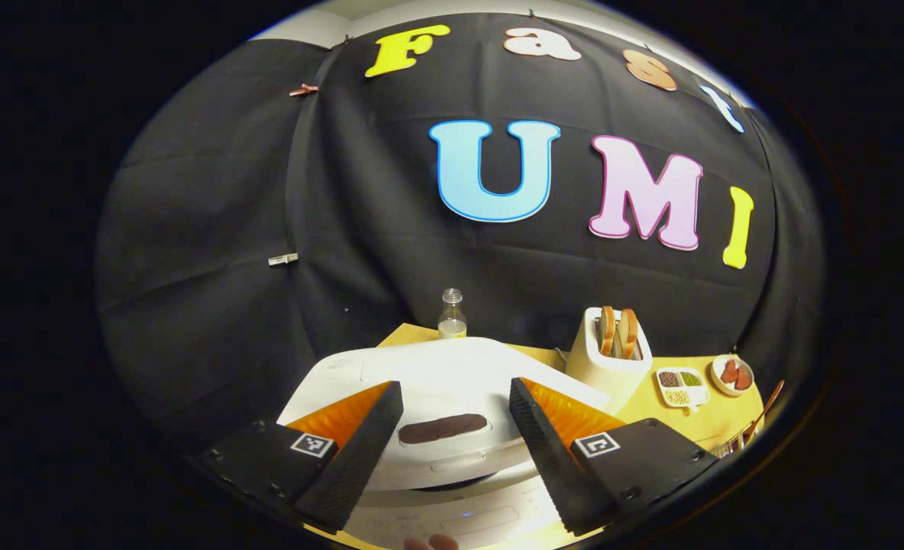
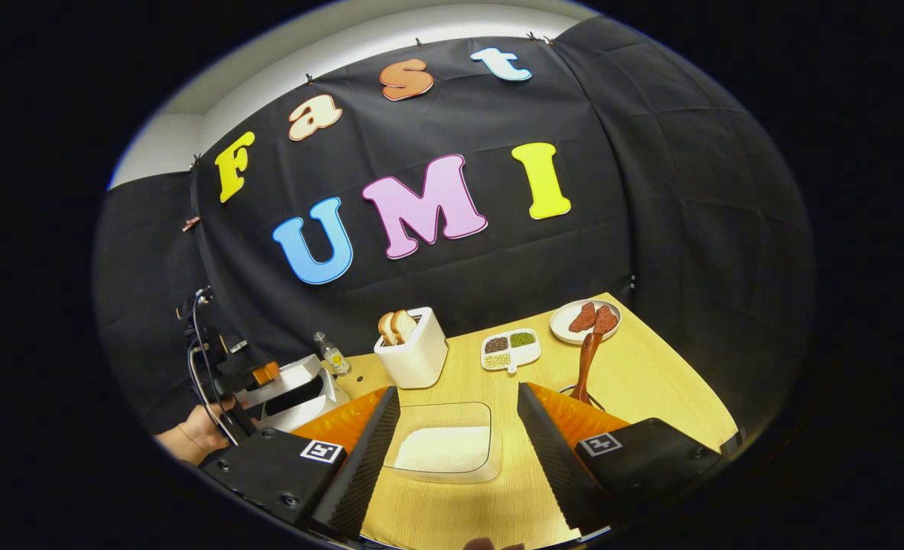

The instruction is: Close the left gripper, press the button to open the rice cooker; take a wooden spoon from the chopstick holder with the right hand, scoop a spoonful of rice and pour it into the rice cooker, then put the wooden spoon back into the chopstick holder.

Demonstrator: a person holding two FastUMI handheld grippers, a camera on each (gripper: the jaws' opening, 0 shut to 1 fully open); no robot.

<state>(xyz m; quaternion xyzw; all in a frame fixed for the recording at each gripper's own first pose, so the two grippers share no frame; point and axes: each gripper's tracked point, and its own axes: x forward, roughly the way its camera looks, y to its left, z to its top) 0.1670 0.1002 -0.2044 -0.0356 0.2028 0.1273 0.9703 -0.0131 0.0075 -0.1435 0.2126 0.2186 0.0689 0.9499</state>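
Rice cooker [image 1: 452, 367]: it sits directly under the left gripper [image 1: 454, 386], whose two fingers stand spread apart and grasp nothing, one either side of a dark oblong patch [image 1: 442, 428] on the white lid. This placement suits a downward press on the lid area, but note that the task calls for clenched fingers when pressing. From this angle the lid appears to lie flat. You cannot confirm whether the dark patch is the release button, and the front panel below it is cut off and blurred. In the right gripper view the cooker [image 2: 299, 386] is partly covered by the left tool and the hand [image 2: 200, 435] holding it, so the lid state stays uncertain there too. The right gripper [image 2: 458, 389] is likewise spread and empty, hovering over the clear tray of rice [image 2: 444, 447], which shows between its fingers. The wooden spoon [image 2: 585, 355] stands upright, bowl end up, in the chopstick holder [image 2: 574, 396] just beside the right finger, within short reach. The holder itself is mostly hidden behind that finger. A spoon in the holder fits either a spoon awaiting pickup or one already returned.
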